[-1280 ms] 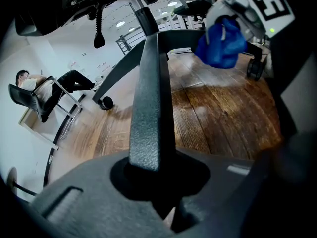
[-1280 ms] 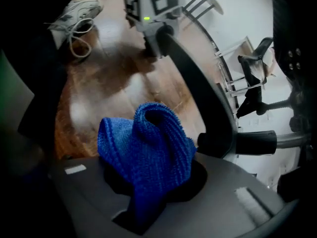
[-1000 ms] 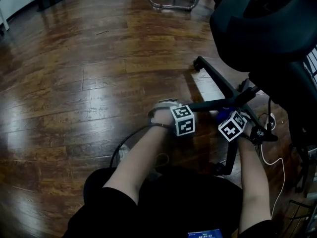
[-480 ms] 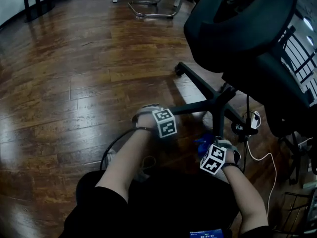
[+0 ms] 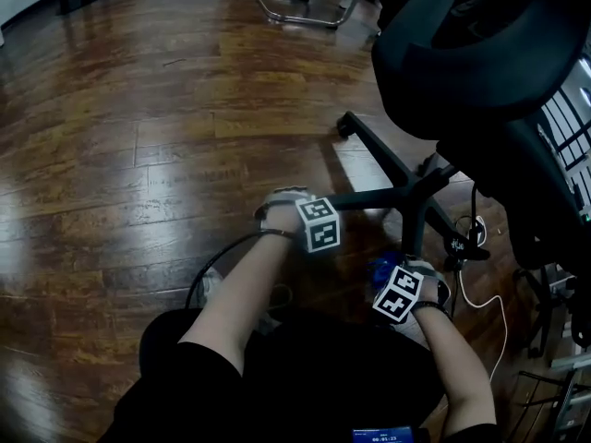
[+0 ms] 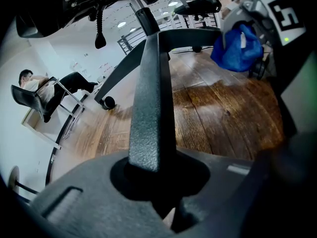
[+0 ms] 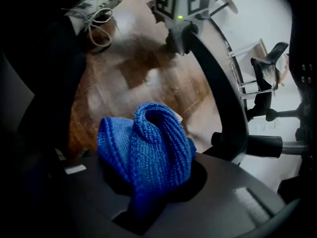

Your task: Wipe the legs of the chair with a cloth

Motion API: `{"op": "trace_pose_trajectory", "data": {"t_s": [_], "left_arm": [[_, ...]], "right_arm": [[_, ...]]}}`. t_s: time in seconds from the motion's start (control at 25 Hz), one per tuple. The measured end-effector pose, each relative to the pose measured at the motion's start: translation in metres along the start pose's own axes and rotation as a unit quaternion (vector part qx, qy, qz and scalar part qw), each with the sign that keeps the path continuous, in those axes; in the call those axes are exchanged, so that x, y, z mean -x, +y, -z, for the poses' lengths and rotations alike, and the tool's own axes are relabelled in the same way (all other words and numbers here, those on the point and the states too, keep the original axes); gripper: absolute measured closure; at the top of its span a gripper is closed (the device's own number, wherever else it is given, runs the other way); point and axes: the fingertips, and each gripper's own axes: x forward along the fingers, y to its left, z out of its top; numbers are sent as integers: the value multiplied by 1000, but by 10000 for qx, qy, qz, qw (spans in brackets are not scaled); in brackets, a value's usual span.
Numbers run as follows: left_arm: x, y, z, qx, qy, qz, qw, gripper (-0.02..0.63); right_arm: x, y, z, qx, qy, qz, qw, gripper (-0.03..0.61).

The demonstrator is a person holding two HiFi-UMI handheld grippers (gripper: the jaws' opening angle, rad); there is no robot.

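Observation:
The black office chair (image 5: 480, 53) stands at the right on a star base with castors. My left gripper (image 5: 331, 206) is shut on one chair leg (image 5: 369, 197); in the left gripper view that textured black leg (image 6: 151, 98) runs up from between the jaws to the hub. A bunched blue cloth (image 7: 148, 148) sits clamped in my right gripper (image 7: 148, 197). In the head view the right gripper (image 5: 388, 273) holds the cloth (image 5: 379, 268) low, close to my body, beside the leg that points toward me (image 5: 411, 238). The cloth (image 6: 237, 46) hangs just off that leg.
Dark wooden floor (image 5: 138, 155) lies all around. A white cable (image 5: 480, 289) trails on the floor right of the base. A chrome chair frame (image 5: 295, 7) stands far back. My shoe (image 7: 94, 6) is near the held leg. A seated person (image 6: 39, 86) is across the room.
My right gripper has carried the cloth from beside the hub back toward my body and lower. The left gripper has kept its grip on the same leg.

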Motion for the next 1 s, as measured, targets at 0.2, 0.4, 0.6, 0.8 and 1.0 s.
{"op": "trace_pose_trajectory", "data": {"t_s": [0.2,0.4,0.6,0.8,1.0], "left_arm": [[0,0,-3,-28,-47,-28,10000,555],[1,0,-3,-44,-86,-34,9999,555],[1,0,-2,-34,-85,-17,10000,555],[0,0,-1,-68,-59,-6,10000,555],[0,0,1,-22,-15,-2,10000,555]], "right_arm": [[-17,-100,-13,-435,-58,742,9963,494],[-18,-140,-21,-732,-187,1112,9909,494],[-11,-100,-19,-472,-265,949,9940,494],[6,4,-5,264,-118,251,9993,494],[15,61,6,505,-71,-263,9984,492]]}}
